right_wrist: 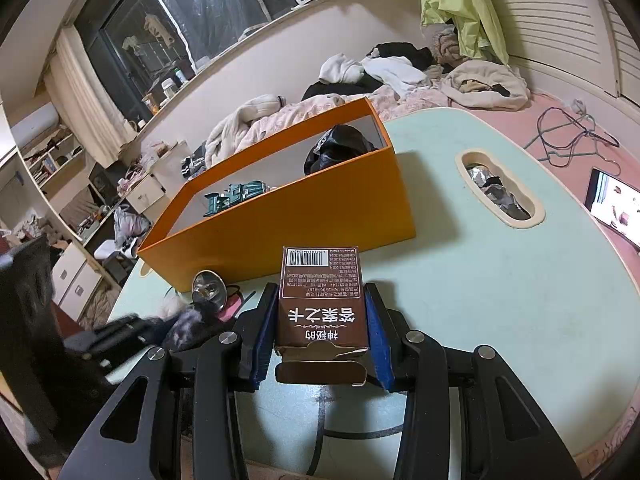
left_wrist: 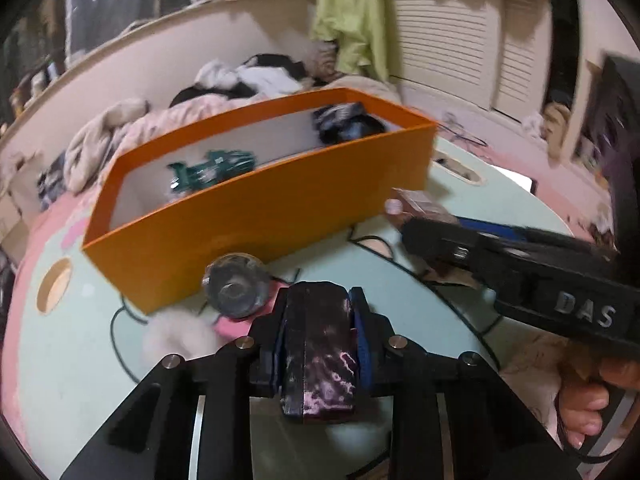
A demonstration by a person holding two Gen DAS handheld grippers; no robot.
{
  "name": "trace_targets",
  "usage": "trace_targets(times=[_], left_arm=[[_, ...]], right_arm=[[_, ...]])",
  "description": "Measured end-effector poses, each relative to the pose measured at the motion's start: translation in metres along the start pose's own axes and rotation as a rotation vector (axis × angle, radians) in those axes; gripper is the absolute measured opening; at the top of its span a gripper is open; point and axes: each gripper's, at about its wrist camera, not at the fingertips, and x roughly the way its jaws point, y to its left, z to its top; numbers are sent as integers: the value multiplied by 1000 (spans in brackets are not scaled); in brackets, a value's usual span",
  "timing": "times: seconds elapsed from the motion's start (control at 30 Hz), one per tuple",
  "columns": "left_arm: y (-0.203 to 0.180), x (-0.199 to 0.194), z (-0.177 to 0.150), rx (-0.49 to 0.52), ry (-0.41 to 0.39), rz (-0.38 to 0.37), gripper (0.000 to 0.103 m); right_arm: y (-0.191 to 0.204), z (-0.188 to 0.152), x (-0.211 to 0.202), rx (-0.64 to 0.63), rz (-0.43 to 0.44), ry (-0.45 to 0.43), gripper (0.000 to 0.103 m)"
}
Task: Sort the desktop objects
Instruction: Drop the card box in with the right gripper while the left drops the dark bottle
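We have the right gripper (right_wrist: 323, 332) clamped on the brown carton (right_wrist: 322, 300), its long axis aimed at the orange box (right_wrist: 280, 224) just ahead mid-table, while the left gripper (left_wrist: 318, 336), nearer the box's corner, pinches a dark marbled block (left_wrist: 320, 344).

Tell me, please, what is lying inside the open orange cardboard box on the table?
The orange cardboard box holds a green toy vehicle toward one end and a crumpled black bundle toward the other. Its near wall hides the floor, so anything flat lying there cannot be seen.
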Motion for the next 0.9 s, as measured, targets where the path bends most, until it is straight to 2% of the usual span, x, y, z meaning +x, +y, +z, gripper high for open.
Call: trace_targets(times=[0.13, 0.3, 0.43, 0.57, 0.67, 0.8, 0.9], left_arm=[[-12, 3, 0, 66, 30, -28, 27], [2, -3, 2, -7, 13, -99, 27], [14, -36, 4, -68, -122, -152, 27], [40, -58, 15, -171, -191, -208, 27], [62, -64, 36, -211, -213, -180, 27], [93, -58, 70, -282, -235, -134, 27], [107, -35, 81, -336, -196, -94, 28]], right_arm=[[1, 0, 0, -2, 0, 4, 42], [-1, -1, 1, -1, 4, 5, 42], [3, -1, -2, -13, 8, -10, 42], [17, 5, -13, -79, 24, -48, 42], [37, 22, -15, -175, 3, -90, 42], [57, 56, -6, -228, -20, -131, 42], [71, 77, 9, -261, -37, -137, 43]])
